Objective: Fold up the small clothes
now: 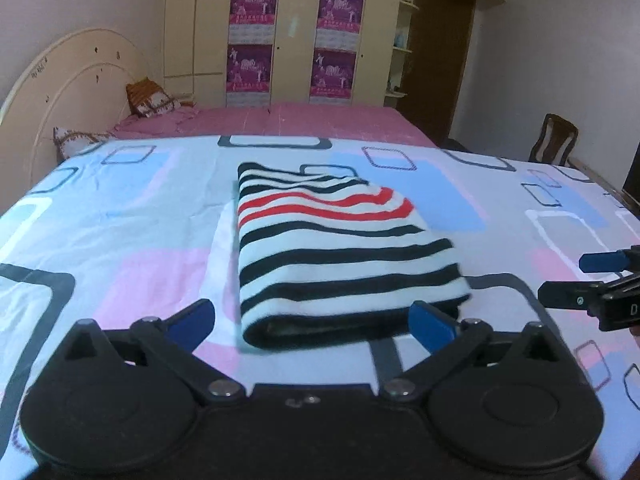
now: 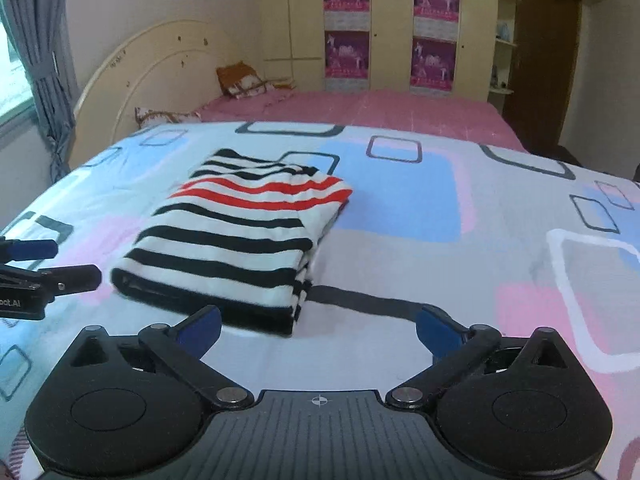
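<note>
Striped knit, black and white with two red bands near the far end: the small garment (image 1: 340, 248) lies folded into a compact oblong on the bed sheet (image 1: 120, 240), layers stacked, the thick folded edge facing the cameras and the open edges showing along its right side in the right wrist view. It rests flat, roughly mid-bed, on a sheet printed with pink, blue and grey squares. Left tongs (image 1: 312, 320) stand spread wide, blue pads either side of the near edge but pressing on nothing; nothing held. Right tongs (image 2: 318, 328) likewise spread wide and empty, the near right corner of the garment just ahead of them; the pads do not bear on the cloth. Each pair shows at the edge of the other's view, flanking the bundle. Judgement: the folding of this piece looks complete or nearly so, and the step in hand reads as the release after the last fold. Next move, likely: either smooth the top layer and square the right-hand edges, which look slightly uneven, or shift the bundle aside for another item; no other clothing is visible. Either way, a low approach and a light touch are called for so the layers do not slide. Beyond: pink bedding, pillows, a curved headboard (image 1: 72, 80), wardrobe (image 1: 296, 32) with posters.
</note>
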{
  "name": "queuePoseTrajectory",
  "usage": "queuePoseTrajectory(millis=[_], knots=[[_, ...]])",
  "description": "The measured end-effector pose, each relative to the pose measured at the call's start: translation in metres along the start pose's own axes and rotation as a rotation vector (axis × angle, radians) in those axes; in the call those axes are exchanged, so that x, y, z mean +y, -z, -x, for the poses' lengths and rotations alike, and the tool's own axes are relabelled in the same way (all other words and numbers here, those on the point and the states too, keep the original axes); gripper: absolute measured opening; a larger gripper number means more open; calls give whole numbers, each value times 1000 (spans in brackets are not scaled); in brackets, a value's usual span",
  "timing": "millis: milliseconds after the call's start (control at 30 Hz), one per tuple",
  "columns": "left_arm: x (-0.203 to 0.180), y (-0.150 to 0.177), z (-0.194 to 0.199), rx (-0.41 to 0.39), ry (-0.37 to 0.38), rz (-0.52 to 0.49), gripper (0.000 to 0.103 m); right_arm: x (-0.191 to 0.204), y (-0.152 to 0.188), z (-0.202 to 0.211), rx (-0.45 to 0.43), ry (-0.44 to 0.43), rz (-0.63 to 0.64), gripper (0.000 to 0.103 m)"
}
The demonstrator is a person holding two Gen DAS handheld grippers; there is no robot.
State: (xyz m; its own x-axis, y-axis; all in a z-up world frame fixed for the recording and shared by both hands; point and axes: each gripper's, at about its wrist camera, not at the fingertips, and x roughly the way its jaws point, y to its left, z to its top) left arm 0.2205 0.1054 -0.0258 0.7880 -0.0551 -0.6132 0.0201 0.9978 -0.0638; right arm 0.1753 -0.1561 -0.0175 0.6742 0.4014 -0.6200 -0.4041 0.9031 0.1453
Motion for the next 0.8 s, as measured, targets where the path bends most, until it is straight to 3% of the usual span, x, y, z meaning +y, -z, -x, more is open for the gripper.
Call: queuePoseTrajectory(millis=[533, 800], knots=[[-65, 37, 117, -87, -36, -41, 103, 18, 59, 145, -117, 12, -59, 102], [-83, 50, 172, -131, -12, -12, 103, 23, 82, 200, -155, 11, -90, 102]])
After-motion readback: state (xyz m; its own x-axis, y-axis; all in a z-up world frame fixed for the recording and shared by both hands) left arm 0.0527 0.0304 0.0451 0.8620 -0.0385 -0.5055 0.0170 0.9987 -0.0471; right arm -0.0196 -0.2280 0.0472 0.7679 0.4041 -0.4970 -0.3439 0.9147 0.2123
